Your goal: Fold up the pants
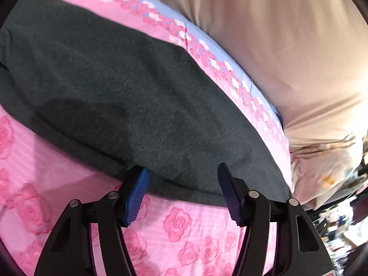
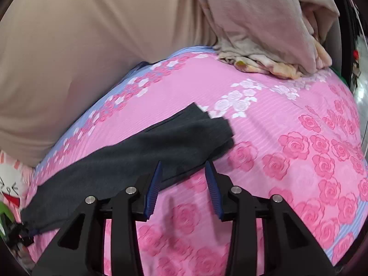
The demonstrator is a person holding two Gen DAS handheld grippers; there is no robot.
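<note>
dark grey fleecy pants lie flat in a long strip on a pink rose-print bedsheet, blue-striped border along the far edge. beige fabric hangs behind the bed; a crumpled pale blanket sits at the far corner, well apart from the pants. no readable writing. left gripper jaws spread wide, nothing between, over the pants' near edge. right gripper also spread, empty, at the near edge.

Charcoal-grey pants lie across a pink bedsheet patterned with darker pink roses, white roses and a pale blue border. Beige fabric fills the upper right of the left view; blue ribbed pads on black grippers.
</note>
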